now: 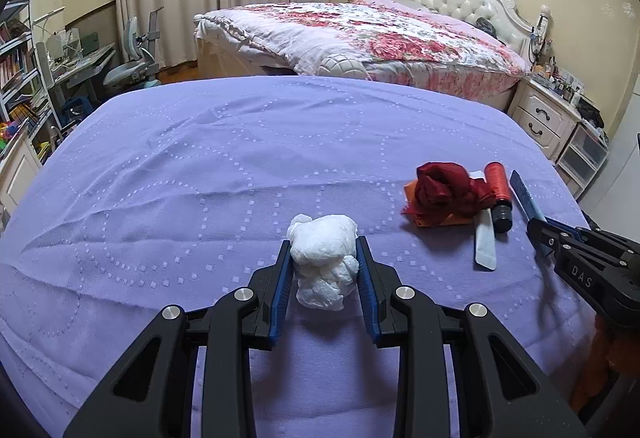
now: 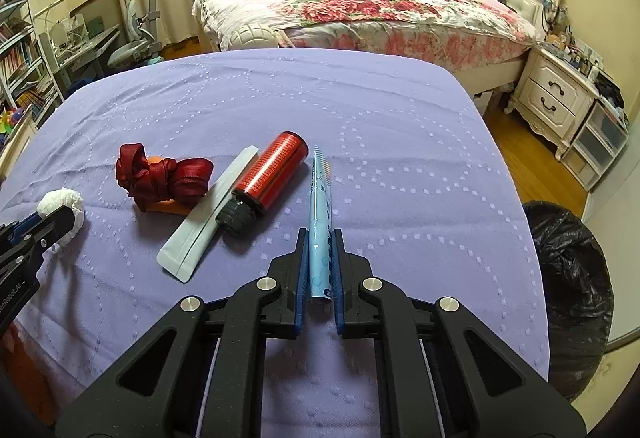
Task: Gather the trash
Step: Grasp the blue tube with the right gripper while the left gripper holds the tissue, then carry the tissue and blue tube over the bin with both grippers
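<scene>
1. The left gripper [image 1: 323,252] clamps a crumpled white tissue wad [image 1: 324,258] over the purple table cover [image 1: 200,165].
2. The right gripper [image 2: 320,244] pinches a flattened light-blue tube [image 2: 321,213] (its tip points to 12 o'clock).
3. At the tube's 10 o'clock lies a red bottle [image 2: 272,173], beside a pale sachet [image 2: 208,213] and a red ribbon [image 2: 164,173].
4. A black bin bag [image 2: 568,278] sits at 3 o'clock.

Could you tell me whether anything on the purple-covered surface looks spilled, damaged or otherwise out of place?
Nothing looks spilled or broken. The loose items are just litter: a dark red ribbon bunched over an orange scrap, a red bottle lying on its side, and a flat pale packet beside it, partly under the bottle.
</scene>
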`<state>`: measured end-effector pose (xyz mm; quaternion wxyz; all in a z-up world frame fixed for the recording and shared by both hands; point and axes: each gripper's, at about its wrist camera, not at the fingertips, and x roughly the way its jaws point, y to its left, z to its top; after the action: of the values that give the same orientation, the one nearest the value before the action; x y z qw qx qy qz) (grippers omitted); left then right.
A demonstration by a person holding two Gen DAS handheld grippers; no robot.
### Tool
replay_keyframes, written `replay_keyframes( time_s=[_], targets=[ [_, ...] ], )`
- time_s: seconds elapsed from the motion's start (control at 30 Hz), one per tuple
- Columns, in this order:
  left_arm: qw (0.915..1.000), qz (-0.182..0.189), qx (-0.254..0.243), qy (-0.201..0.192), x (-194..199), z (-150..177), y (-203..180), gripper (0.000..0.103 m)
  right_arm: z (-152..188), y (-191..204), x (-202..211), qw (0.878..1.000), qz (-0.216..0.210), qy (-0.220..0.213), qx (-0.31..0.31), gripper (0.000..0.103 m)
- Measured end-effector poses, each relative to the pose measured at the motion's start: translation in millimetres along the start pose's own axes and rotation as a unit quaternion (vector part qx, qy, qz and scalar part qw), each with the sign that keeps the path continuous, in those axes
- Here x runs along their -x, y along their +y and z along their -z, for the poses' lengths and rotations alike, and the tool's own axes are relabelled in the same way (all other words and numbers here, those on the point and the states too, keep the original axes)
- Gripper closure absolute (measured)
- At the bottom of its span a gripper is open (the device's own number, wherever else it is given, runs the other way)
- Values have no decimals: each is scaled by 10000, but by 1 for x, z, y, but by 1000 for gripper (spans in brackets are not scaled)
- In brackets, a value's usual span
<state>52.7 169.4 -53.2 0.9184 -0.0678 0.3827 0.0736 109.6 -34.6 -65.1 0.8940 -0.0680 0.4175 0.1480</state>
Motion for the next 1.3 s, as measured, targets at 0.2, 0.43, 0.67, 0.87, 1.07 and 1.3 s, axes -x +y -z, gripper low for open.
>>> replay_keyframes(
  time_s=[0.2, 0.43, 0.67, 0.87, 1.07, 1.3],
  targets=[
    [9997, 192, -94, -98, 10, 3, -17, 72, 9, -17, 17, 9998, 9, -109, -189, 93],
    [9979, 512, -345, -169, 21, 9, -53, 72, 24, -48, 46, 9984, 178, -285, -464, 93],
    [9937, 868, -671, -247, 28, 10, -100, 72, 45, -90, 75, 9946, 496, -445, -799, 93],
    [9879, 1155, -996, -298, 31, 11, -145, 72, 61, -129, 90, 9891, 820, -519, -1107, 93],
    [9808, 1414, -1300, -332, 30, 9, -188, 72, 72, -163, 98, 9834, 1101, -523, -1340, 93],
    [9728, 1617, -1624, -340, 22, 6, -234, 72, 80, -193, 100, 9772, 1325, -532, -1571, 93]
  ],
)
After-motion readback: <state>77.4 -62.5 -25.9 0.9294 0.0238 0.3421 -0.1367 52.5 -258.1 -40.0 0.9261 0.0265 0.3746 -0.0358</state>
